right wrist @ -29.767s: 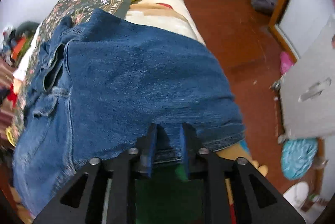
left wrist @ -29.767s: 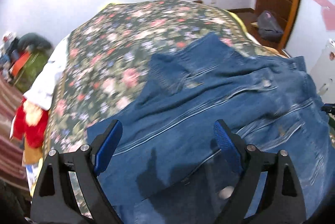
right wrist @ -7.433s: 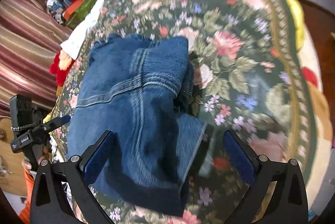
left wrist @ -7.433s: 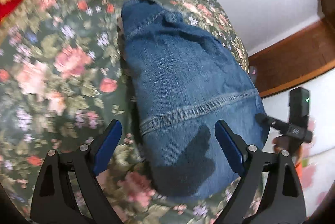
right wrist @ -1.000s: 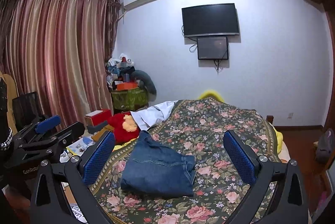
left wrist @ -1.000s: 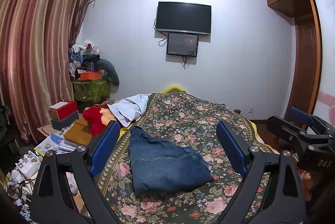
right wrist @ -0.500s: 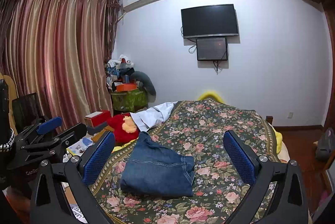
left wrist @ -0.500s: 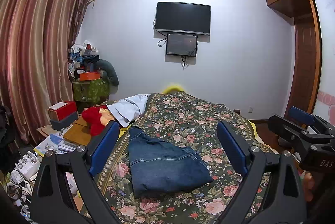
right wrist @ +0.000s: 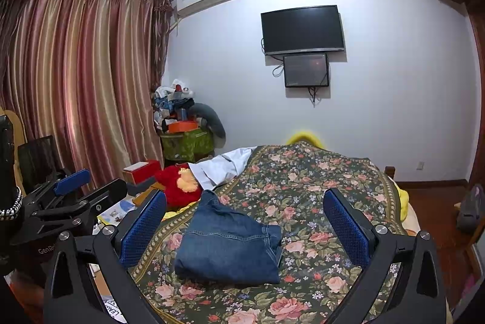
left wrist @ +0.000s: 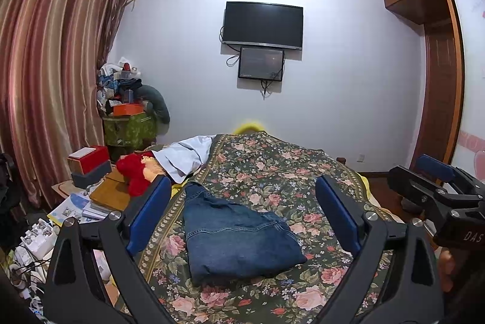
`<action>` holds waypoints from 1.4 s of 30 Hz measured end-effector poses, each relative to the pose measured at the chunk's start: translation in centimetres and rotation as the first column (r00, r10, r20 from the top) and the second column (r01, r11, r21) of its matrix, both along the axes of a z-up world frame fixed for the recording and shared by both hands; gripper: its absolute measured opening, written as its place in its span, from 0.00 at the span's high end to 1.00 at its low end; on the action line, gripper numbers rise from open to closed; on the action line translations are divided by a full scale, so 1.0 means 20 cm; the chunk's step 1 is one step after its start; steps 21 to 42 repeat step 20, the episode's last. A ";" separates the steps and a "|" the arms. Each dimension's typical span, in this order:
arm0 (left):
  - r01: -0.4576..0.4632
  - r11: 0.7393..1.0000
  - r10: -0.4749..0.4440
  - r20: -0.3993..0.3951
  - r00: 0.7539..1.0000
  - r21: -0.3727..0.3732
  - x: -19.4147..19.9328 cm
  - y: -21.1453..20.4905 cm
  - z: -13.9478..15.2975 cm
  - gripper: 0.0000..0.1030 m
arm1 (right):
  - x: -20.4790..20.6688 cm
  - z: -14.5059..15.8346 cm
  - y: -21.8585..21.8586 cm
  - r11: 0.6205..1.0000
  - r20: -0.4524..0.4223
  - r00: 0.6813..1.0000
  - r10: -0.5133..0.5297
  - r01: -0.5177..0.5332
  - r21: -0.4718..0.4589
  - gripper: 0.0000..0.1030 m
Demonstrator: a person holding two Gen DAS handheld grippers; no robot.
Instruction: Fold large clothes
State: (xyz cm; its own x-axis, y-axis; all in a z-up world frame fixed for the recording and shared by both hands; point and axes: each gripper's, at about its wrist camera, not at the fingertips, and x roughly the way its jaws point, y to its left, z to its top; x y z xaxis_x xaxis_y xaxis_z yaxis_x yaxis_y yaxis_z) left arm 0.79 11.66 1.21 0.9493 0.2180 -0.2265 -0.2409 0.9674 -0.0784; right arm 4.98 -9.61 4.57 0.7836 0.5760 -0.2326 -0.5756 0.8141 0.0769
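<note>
With the denim garment (left wrist: 239, 236) lying as one compact folded bundle near the left edge of the floral bedspread (left wrist: 272, 169), I hold both tools level and well back from it; the fold looks finished, in my judgement. Left gripper (left wrist: 242, 215): blue pads spread wide, nothing between them. Right gripper (right wrist: 244, 228): likewise wide apart and empty. Count: one folded garment, two grippers, one red plush toy (right wrist: 178, 183) beside the bed, two wall screens (left wrist: 262, 24).
</note>
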 end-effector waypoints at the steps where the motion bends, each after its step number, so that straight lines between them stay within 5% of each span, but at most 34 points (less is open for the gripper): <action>1: 0.004 1.000 -0.004 -0.001 1.000 -0.002 0.00 0.00 0.00 0.06 | 0.00 0.00 0.00 1.000 0.001 1.000 -0.001 0.001 0.001 0.00; 42: 0.043 0.999 -0.043 -0.003 0.999 -0.004 0.00 0.04 0.01 0.06 | -0.03 0.00 0.04 1.000 -0.015 1.000 -0.025 0.025 0.019 0.00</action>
